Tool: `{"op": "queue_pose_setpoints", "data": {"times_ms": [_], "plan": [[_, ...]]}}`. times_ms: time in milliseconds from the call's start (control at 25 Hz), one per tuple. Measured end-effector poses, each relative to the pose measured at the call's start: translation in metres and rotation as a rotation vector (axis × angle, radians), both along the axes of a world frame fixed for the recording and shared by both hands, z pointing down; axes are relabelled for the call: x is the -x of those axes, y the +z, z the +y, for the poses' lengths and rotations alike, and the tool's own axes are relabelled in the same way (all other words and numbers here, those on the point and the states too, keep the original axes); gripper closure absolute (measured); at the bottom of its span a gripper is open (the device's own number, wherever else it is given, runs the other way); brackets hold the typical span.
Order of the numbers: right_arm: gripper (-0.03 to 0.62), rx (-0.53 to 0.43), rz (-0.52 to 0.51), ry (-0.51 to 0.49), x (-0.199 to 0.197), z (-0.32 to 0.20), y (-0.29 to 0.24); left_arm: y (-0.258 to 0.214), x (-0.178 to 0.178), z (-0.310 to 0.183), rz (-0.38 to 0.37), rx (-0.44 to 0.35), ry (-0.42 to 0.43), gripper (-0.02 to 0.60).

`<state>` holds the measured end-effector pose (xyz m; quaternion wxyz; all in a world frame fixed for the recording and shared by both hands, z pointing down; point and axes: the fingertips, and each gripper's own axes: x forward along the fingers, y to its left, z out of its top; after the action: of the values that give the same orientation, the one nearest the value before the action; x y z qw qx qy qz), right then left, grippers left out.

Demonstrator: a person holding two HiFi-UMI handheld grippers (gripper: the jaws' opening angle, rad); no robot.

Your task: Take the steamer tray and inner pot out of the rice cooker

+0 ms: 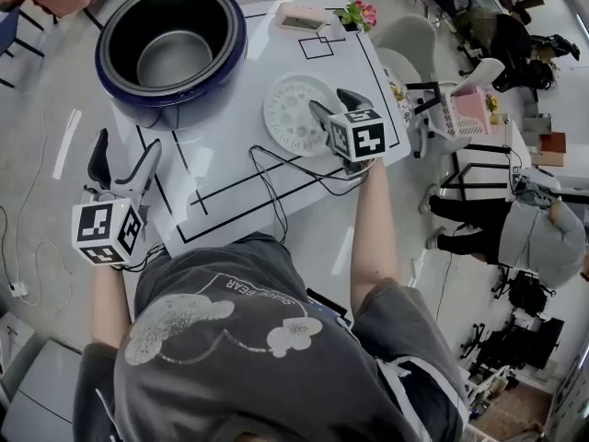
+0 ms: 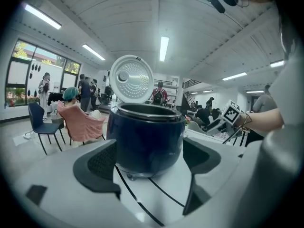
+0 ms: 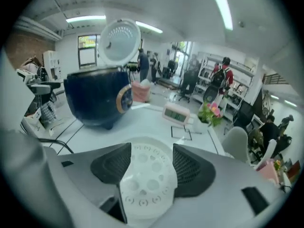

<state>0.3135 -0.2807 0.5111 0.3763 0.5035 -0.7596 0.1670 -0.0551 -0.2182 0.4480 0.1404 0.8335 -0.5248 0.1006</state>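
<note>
The steamer tray (image 1: pixel 290 110) is seen lying flat on the white tabletop (image 1: pixel 239 145), to the right of the rice cooker (image 1: pixel 138 95) and well apart from it. The inner pot (image 1: pixel 175 58) is seated inside the rice cooker, and its metal bottom is shown bare. The lid (image 2: pixel 131 78) of the cooker is held open and upright behind the body.

The right gripper (image 1: pixel 333 107) is placed over the near edge of the steamer tray and is pointed down at it. Its jaws are spread apart; the tray is seen in the gap between them, but the pads seem not to be touching it, though this cannot be fully judged from above.

The left gripper (image 1: pixel 127 145) is held at the left edge of the tabletop, in front of the rice cooker. Its jaws are also opened wide, with nothing gripped; the cooker is only framed between them at some distance.

A pink clock (image 1: pixel 302 18) and a small flower pot (image 1: pixel 357 14) are set at the far edge.
</note>
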Motion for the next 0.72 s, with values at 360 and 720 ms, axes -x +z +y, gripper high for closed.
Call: {"op": "queue_pose_setpoints", "data": {"times_ms": [360,720], "plan": [[0.303,-0.443,-0.219,-0.098,0.060,-0.016,-0.134,-0.062,0.024,-0.013,0.030,-0.133,-0.055,0.153],[0.303,-0.285,-0.633,-0.168,0.150,-0.051,-0.179,-0.098,0.045,-0.034,0.034,-0.177,-0.092,0.153]]}}
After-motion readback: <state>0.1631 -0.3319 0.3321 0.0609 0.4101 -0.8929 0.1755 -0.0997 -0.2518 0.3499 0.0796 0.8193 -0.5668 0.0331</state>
